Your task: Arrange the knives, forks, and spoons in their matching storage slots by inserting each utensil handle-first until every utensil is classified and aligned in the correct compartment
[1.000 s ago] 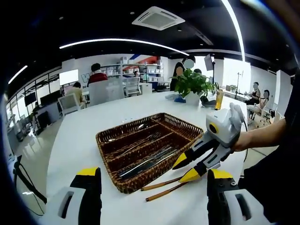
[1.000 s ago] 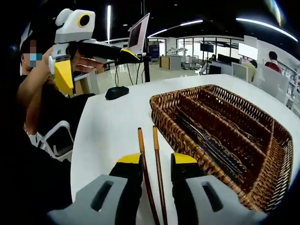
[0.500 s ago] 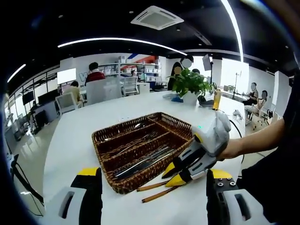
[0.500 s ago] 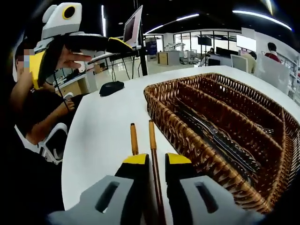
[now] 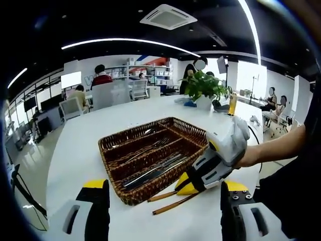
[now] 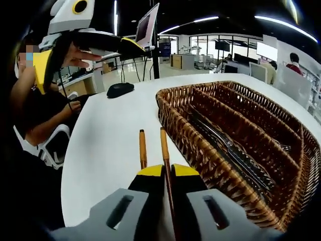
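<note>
A brown wicker basket with long slots stands on the white table. Metal cutlery lies in its near slots and a fork in the middle one. Two brown wooden sticks lie side by side on the table next to the basket's wall. My right gripper is down at the table, shut on the right-hand stick; the left-hand stick lies just outside its jaws. My left gripper hovers wide open and holds nothing.
A potted plant and a yellow bottle stand at the table's far end. A black mouse lies near the table's edge, below a monitor. People sit at desks and chairs behind.
My right gripper's jaws have closed in from a finger-wide gap onto the right-hand stick. Seen from the left gripper, the right gripper has dropped lower onto the sticks.
</note>
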A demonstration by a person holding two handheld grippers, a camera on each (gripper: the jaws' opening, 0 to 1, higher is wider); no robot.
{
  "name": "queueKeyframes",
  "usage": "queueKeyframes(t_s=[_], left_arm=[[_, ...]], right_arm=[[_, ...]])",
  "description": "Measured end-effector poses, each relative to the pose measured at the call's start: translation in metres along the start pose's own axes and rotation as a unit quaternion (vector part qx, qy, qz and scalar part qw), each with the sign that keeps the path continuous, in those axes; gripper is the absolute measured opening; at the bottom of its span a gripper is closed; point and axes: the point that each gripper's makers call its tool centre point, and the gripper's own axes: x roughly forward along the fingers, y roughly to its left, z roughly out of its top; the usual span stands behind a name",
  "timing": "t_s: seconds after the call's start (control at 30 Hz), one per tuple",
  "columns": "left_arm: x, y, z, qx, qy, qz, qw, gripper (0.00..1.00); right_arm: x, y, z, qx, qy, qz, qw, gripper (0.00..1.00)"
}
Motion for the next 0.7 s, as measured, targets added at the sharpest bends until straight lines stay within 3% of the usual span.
queueKeyframes(t_s=[0.33, 0.4, 0.7], left_arm=[[0.001, 0.002, 0.001, 0.001, 0.001, -0.003, 1.0, 0.97], [0.001, 0.003, 0.001, 0.004, 0.002, -0.003, 1.0, 0.97], [0.002, 0.005, 0.005, 0.005, -0.001, -0.003, 1.0, 0.97]], right_arm=[[-0.002, 0.005, 0.0, 0.006, 0.012, 0.006, 0.9999, 0.01], [-0.007, 0.007, 0.006, 0.02, 0.001, 0.009, 0.9998, 0.01], [-0.027, 0.006, 0.021, -0.011, -0.007, 0.004, 0.9999, 0.01]])
